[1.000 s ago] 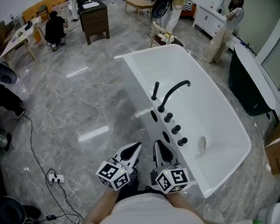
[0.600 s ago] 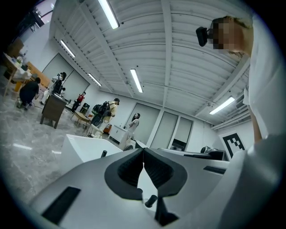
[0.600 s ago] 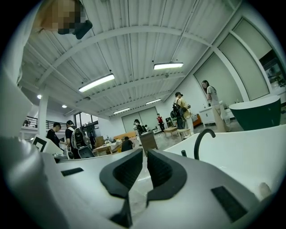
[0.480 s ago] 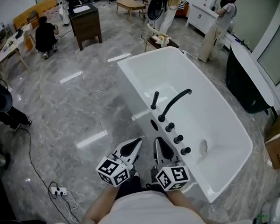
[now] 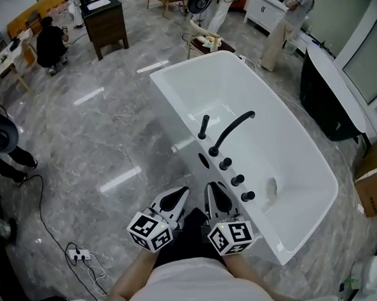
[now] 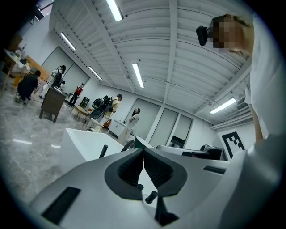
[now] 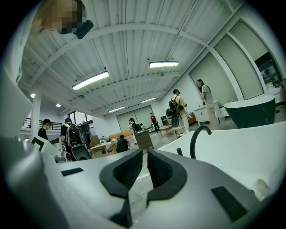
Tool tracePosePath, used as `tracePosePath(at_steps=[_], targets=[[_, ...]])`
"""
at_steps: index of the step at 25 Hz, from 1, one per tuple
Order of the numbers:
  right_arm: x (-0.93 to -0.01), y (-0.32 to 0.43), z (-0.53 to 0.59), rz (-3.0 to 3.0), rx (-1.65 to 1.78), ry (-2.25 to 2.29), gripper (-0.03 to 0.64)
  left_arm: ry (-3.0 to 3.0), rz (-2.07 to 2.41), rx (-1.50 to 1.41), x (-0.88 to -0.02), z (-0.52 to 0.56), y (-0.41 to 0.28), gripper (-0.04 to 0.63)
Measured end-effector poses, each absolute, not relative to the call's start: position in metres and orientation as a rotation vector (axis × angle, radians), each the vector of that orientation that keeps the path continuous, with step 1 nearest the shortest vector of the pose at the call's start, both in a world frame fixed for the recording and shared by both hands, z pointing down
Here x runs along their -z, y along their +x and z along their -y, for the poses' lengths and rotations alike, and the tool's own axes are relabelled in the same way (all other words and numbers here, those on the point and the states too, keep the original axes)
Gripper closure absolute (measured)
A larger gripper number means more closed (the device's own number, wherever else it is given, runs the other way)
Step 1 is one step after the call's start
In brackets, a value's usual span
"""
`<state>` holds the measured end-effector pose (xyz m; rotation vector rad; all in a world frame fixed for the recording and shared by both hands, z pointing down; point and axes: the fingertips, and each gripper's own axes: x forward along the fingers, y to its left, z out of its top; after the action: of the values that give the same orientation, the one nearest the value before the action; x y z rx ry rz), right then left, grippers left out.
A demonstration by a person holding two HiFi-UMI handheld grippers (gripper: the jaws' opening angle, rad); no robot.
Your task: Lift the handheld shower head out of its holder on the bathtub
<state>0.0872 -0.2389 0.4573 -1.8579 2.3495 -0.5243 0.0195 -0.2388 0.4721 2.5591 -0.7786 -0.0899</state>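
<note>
The black handheld shower head [image 5: 203,126] stands upright in its holder on the near rim of the white bathtub [image 5: 173,100]. Beside it are the curved black spout [image 5: 233,128] and three black knobs [image 5: 238,179]. My left gripper [image 5: 183,191] and right gripper [image 5: 212,187] hover side by side near my body, short of the tub's rim, both shut and holding nothing. In the left gripper view the shower head [image 6: 103,150] shows past my left gripper [image 6: 143,151]. In the right gripper view the spout [image 7: 199,137] rises beyond my right gripper [image 7: 145,153].
Grey marble floor lies to the left, with a power strip and cable [image 5: 80,254]. A dark cabinet [image 5: 107,21], tables and several people are at the back. A black tub [image 5: 329,100] and a cardboard box [image 5: 375,189] stand at the right.
Both grippers and the camera have edged forward along the tub's side. The floor and background have slid in the head view. Both jaws stay shut.
</note>
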Motion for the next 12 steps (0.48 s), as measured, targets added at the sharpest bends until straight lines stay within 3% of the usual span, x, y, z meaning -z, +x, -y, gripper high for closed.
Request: tracePosePath(at_steps=[12], targets=[[-0.448,0.092,0.315,-2.378,0.481,-1.779,0.591,2.510,0.866,0.121,-0.471,0.306,0.018,0.583]])
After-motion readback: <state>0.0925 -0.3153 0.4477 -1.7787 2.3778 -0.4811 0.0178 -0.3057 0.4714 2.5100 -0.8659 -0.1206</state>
